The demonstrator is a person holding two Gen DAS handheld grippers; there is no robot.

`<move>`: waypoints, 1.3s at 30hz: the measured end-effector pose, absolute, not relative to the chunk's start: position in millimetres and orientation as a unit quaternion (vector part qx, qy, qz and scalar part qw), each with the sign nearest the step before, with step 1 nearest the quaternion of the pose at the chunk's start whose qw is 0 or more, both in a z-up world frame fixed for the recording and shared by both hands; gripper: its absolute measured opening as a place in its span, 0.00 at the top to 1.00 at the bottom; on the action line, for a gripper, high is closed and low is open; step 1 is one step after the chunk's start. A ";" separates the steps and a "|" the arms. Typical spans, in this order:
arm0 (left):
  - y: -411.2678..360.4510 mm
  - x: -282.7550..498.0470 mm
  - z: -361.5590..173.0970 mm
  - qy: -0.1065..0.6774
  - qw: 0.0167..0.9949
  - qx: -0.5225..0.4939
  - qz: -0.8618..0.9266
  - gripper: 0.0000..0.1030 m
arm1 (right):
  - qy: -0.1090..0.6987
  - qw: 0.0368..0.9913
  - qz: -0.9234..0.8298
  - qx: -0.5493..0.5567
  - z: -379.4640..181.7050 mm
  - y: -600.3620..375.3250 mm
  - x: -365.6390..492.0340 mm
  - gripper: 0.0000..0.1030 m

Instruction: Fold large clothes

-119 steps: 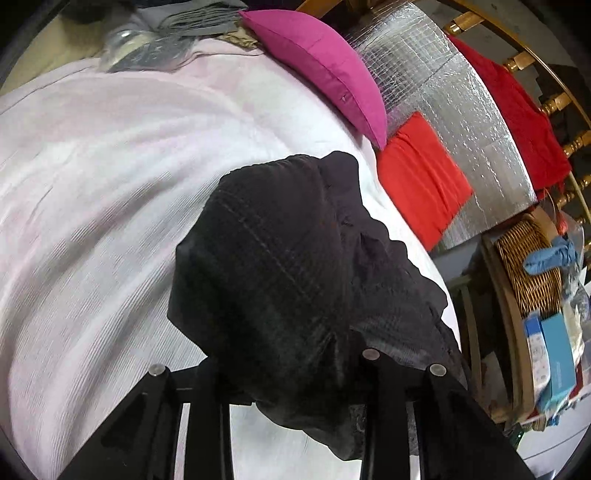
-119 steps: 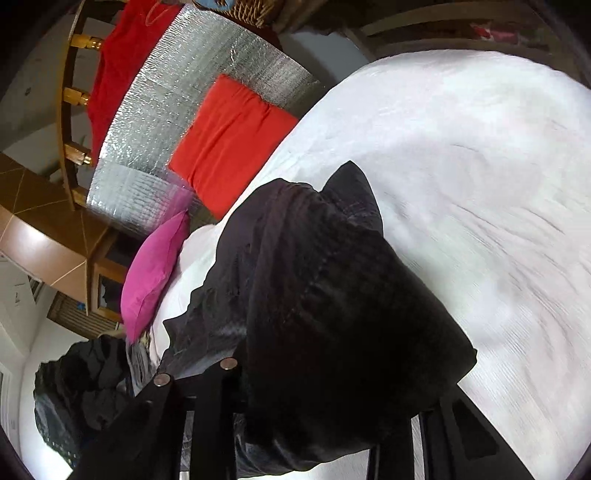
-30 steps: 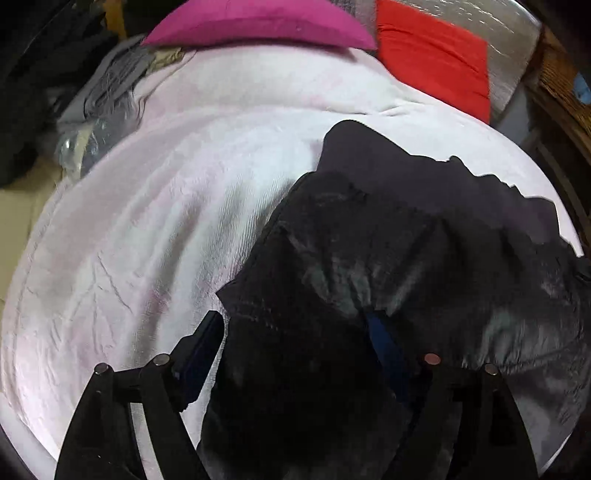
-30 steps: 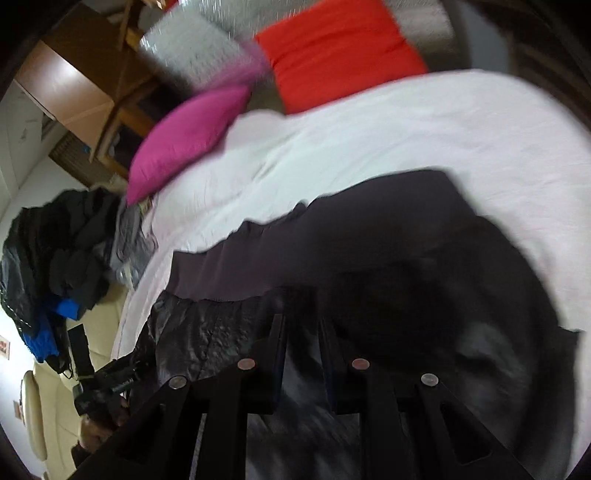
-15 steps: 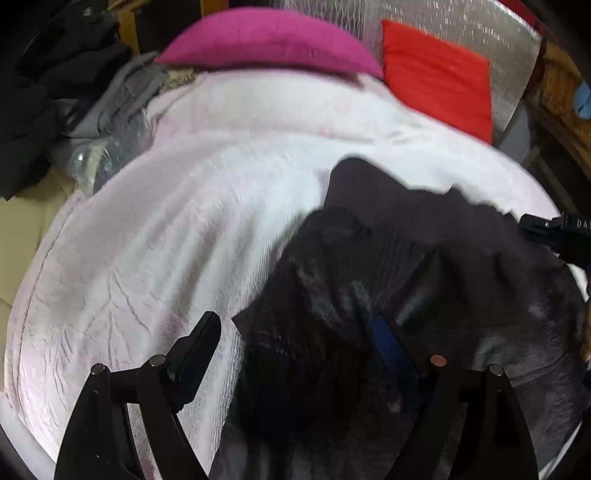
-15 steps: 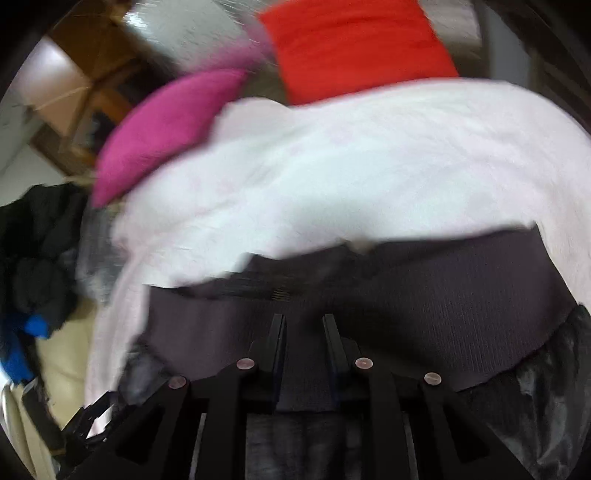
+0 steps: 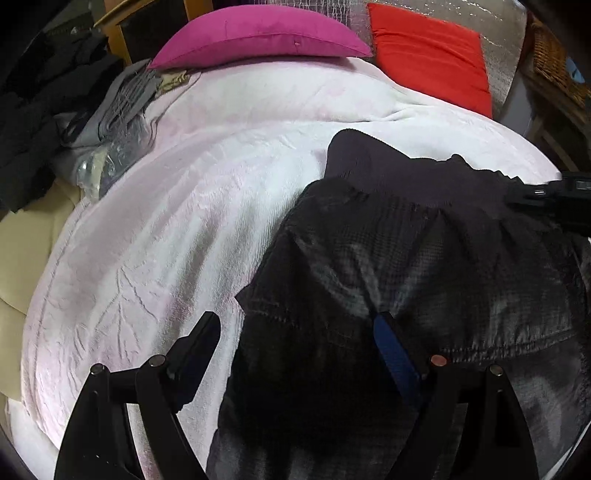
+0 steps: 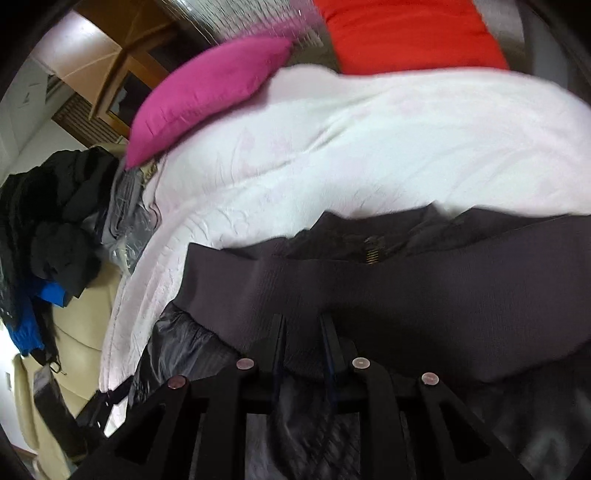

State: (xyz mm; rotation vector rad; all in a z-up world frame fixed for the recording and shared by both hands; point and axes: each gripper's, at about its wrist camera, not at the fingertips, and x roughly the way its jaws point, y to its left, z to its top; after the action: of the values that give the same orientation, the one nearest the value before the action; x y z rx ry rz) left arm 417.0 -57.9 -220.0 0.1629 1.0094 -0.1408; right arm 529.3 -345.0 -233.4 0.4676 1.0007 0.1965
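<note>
Black jacket (image 7: 424, 266) lies spread on the white bedspread (image 7: 166, 229), ribbed hem band (image 8: 406, 295) farthest from both tongs, running crosswise to them. Left tongs (image 7: 299, 332) point steeply down, jaws wide: one finger over bare bedspread, the other over the fabric, gripping nothing. Right tongs (image 8: 304, 328) also pitched down, jaws nearly together, pinching jacket fabric just under the hem band. Pink cushion (image 7: 258, 33) and red cushion (image 7: 428, 51) well beyond the tongs.
</note>
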 end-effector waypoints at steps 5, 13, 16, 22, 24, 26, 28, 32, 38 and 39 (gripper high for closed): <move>-69.0 407.7 -216.5 0.469 0.874 0.110 -0.056 0.17 | 0.444 0.864 0.068 0.229 -213.8 -380.6 483.5 0.68; -84.2 395.0 -219.0 0.440 0.882 0.164 -0.034 0.16 | 0.389 0.895 -0.063 0.211 -203.9 -442.9 368.8 0.33; -90.4 390.0 -221.5 0.426 0.885 0.187 -0.025 0.15 | 0.399 0.891 -0.106 0.189 -214.4 -454.2 343.8 0.38; -90.1 388.9 -227.1 0.422 0.886 0.194 -0.015 0.11 | 0.440 0.872 -0.093 0.193 -238.4 -465.5 344.5 0.39; -87.2 389.6 -227.4 0.423 0.887 0.183 -0.017 0.10 | 0.434 0.874 -0.080 0.205 -231.3 -470.5 340.0 0.39; -85.8 389.8 -228.4 0.422 0.889 0.178 -0.019 0.10 | 0.412 0.881 -0.075 0.219 -222.5 -473.5 332.2 0.39; -85.5 389.5 -229.4 0.420 0.890 0.176 -0.018 0.09 | 0.386 0.894 -0.060 0.218 -210.2 -474.2 325.4 0.39; -83.9 392.5 -232.6 0.420 0.891 0.168 -0.017 0.06 | 0.388 0.902 -0.034 0.185 -209.0 -460.2 326.4 0.45; -83.5 390.1 -232.2 0.419 0.893 0.165 -0.007 0.05 | 0.444 0.878 -0.028 0.176 -241.3 -455.3 338.8 0.60; -84.0 388.7 -231.0 0.419 0.892 0.168 -0.006 0.05 | 0.443 0.877 -0.028 0.182 -239.4 -457.5 337.9 0.60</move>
State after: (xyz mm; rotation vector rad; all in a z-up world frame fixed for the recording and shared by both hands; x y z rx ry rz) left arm 388.7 -84.0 -231.0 0.3476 0.8697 -0.0130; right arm 337.9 -457.5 -239.4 0.3806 0.9233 -0.0587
